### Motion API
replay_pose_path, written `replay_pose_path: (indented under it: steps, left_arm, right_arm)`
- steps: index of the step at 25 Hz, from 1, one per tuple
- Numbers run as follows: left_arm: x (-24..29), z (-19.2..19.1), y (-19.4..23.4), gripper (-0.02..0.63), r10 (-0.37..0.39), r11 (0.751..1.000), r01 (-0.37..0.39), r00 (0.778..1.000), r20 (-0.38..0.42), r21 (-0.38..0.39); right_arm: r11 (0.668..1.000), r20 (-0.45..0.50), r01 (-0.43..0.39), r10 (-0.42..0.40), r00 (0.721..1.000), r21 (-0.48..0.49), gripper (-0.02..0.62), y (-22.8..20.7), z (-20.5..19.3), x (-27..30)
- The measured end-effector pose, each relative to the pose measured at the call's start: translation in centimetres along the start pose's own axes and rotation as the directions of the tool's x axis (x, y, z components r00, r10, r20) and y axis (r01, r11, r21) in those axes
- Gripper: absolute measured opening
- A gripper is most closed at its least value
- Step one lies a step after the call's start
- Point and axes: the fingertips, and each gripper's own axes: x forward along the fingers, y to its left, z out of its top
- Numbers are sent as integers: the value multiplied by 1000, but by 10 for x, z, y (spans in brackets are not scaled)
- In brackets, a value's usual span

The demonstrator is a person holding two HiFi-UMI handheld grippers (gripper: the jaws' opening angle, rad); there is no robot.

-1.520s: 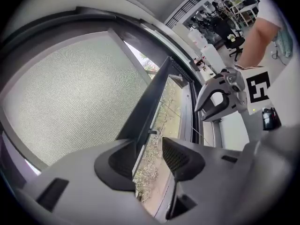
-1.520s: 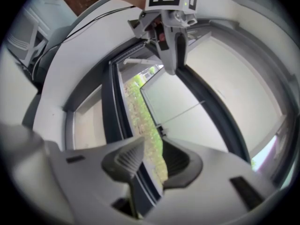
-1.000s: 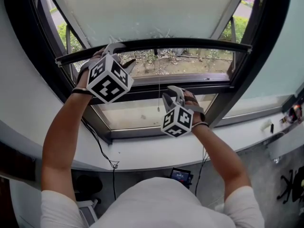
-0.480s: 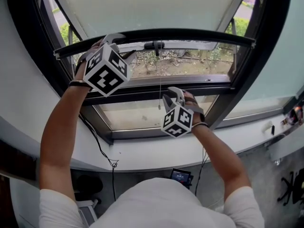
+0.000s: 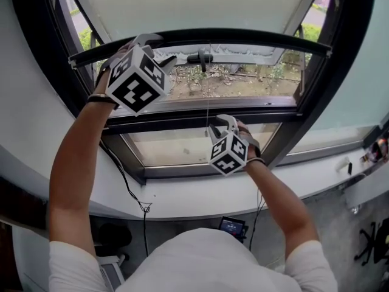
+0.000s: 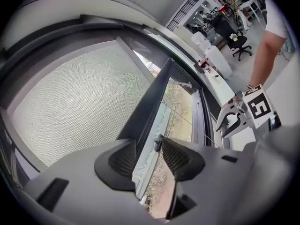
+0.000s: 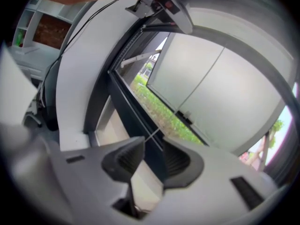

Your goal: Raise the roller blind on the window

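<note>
left tongs: clamped on bottom bar of roller blind, at bar's left end | right tongs: apart, thin pull cord reaching their tips, lower than left tongs

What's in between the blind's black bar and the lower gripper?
A thin cord hangs there. It runs from the bar down to just beside the right hand-held gripper. The head view shows it best.
</note>
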Motion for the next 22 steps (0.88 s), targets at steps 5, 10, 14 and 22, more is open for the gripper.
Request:
replay_pose_path:
  steps: [5,10,14,22]
  left_arm:
    - [-2,5,7,189,1,1000,-1,1000,-2,21]
    - [-6,11,14,189,14,999,-14,1000,5,29]
    - [-8,17,25,189,37,999,-37,999,18,39]
    - [-17,34,52,175,53,999,-52,997,59,-16]
  right_arm:
    - [1000,-9,-7,7,1000,8,117,1,-3,3]
    - [1000,-13,-9,9,1000,11,117,3,-6,3]
    - [1000,-17,-8,8,1000,10,117,1,-8,4]
    - [1000,-5,-3,3,1000,2,117,-1,1,0]
